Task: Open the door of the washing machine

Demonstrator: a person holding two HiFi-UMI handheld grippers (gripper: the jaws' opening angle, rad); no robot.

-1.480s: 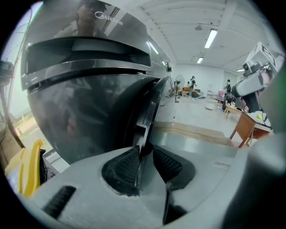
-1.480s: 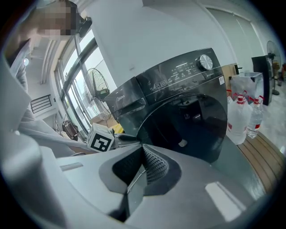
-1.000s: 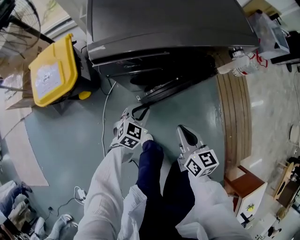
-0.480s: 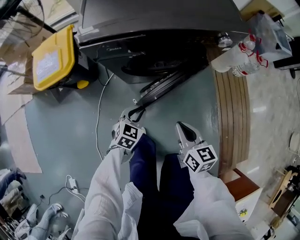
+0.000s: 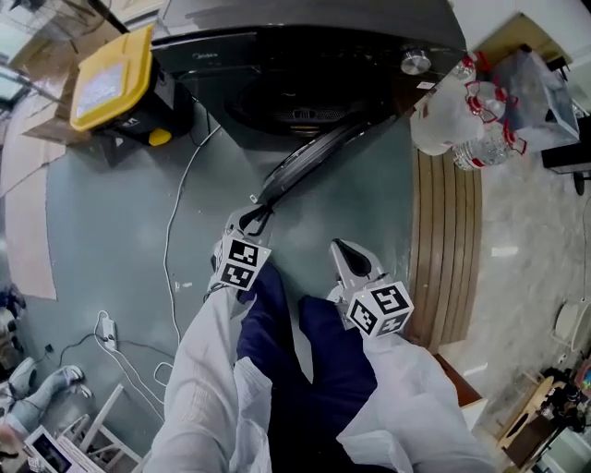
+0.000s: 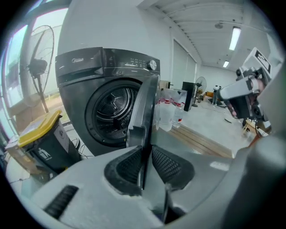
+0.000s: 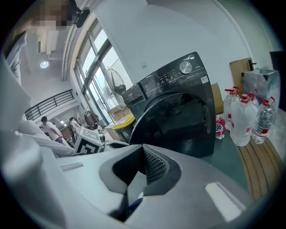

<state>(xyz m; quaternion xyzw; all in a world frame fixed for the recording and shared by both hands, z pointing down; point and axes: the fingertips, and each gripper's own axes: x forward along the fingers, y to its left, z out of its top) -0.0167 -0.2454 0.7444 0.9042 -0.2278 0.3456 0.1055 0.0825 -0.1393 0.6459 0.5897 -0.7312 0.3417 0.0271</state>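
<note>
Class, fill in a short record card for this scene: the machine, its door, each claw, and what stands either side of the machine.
machine: dark front-loading washing machine, drum in sight
door: door swung partly open
left claw: left claw shut on the door's free edge
right claw: right claw shut, holding nothing, apart from the door
beside machine: yellow-lidded bin on one side, water bottles on the other

Grey-green floor [image 5: 111, 240], washing machine [image 5: 305, 23], yellow-lidded bin [image 5: 115, 78], cable [image 5: 169, 240]
</note>
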